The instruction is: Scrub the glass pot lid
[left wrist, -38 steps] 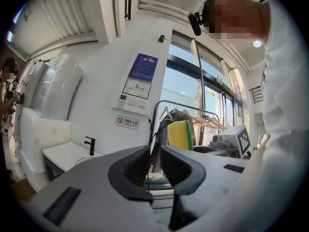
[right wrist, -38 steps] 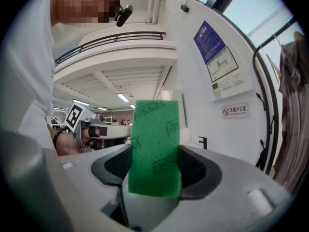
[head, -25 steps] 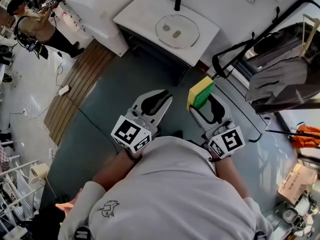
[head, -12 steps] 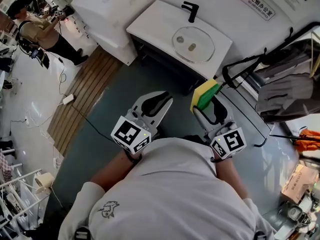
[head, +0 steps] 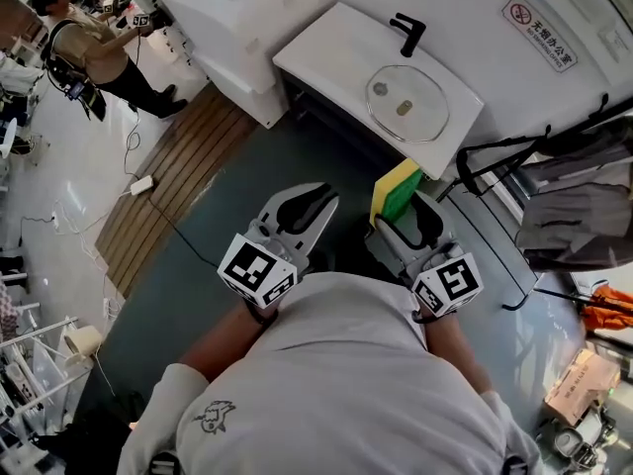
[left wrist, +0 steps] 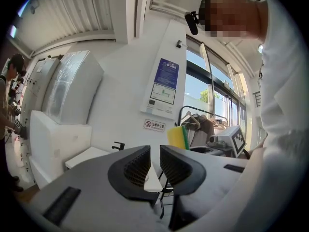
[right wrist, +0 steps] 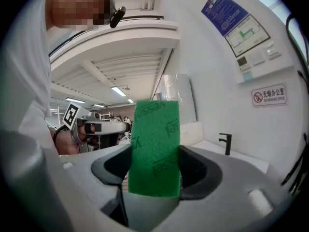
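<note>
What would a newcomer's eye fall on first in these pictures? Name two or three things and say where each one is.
The yellow-and-green sponge stands out most, clamped upright in the right gripper just ahead of the person. Beyond it, the glass pot lid lies in the basin of the white washstand, in front of a black tap. The left gripper is empty, its jaws slightly apart.

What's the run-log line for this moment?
left gripper: open, empty | right gripper: shut on yellow-and-green rectangular sponge | round glass pot lid: at white sink, untouched
</note>
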A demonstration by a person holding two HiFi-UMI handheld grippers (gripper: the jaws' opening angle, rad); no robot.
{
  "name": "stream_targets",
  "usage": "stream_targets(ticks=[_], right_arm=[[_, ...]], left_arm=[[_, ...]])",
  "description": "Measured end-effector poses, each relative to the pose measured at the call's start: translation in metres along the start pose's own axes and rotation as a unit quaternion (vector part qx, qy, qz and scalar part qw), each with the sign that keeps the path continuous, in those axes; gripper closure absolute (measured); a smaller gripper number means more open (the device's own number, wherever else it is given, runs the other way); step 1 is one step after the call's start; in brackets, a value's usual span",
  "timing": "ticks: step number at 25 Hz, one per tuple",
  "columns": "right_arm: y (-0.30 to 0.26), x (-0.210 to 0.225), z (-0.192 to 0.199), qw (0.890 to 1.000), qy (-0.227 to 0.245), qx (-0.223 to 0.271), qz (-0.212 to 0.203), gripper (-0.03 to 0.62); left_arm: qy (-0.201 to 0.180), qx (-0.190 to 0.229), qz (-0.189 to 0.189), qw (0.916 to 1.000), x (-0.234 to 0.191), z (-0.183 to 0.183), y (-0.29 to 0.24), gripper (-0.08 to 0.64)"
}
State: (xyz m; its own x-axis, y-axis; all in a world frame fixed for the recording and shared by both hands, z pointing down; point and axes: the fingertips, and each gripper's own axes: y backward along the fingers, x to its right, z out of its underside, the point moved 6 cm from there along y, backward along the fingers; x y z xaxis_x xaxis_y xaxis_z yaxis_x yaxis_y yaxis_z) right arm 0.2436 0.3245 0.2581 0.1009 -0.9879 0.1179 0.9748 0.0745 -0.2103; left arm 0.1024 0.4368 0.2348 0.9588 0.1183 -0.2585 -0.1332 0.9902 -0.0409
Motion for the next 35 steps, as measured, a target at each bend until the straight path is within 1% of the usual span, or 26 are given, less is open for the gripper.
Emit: stream_targets(ticks=[5, 8, 13, 17, 19, 25, 28, 31, 35], right_arm=[[-0.035, 0.016, -0.002, 1.0, -0.002, -0.004, -0.027, 0.297], [-0.052, 0.037, -0.006, 0.999, -0.002, -0.005, -0.037, 0.298], [-0.065, 0.094, -0.012, 1.0, -0.01, -0.007, -0.028, 0.297], [-0.07, 0.149, -0.018, 1.0, -0.008, -0.005, -0.019, 0.297], [-0.067, 0.176, -0.022, 1.0, -0.007, -0.003, -0.011, 0.296], [-0.048, 0.246, -0.037, 1.0, -0.006, 0.008, 0.021, 0.296], [-0.038, 0.266, -0.041, 0.999, -0.013, 0.012, 0.041, 0.296], [-0.031, 0.283, -0.036, 0.997, -0.027, 0.013, 0.066, 0.296], [-0.022, 0.304, -0.03, 0.992, -0.046, 0.019, 0.117, 0.296]], left_arm=[[0.002, -0.002, -0.028, 0.9996, -0.029, -0.003, -0.008, 0.502], [0.007, -0.003, -0.036, 0.9993, -0.044, -0.004, -0.029, 0.502], [0.009, -0.009, -0.027, 0.9996, -0.06, -0.007, -0.083, 0.502], [0.012, -0.006, -0.017, 0.9998, -0.072, -0.008, -0.141, 0.502], [0.015, -0.011, -0.006, 0.9998, -0.072, -0.008, -0.172, 0.502], [0.003, -0.02, 0.041, 0.999, -0.06, -0.019, -0.256, 0.502], [-0.002, -0.032, 0.064, 0.9974, -0.054, -0.023, -0.285, 0.502], [0.001, -0.042, 0.085, 0.9955, -0.058, -0.023, -0.312, 0.502], [0.0, -0.061, 0.136, 0.9889, -0.06, -0.02, -0.348, 0.502]])
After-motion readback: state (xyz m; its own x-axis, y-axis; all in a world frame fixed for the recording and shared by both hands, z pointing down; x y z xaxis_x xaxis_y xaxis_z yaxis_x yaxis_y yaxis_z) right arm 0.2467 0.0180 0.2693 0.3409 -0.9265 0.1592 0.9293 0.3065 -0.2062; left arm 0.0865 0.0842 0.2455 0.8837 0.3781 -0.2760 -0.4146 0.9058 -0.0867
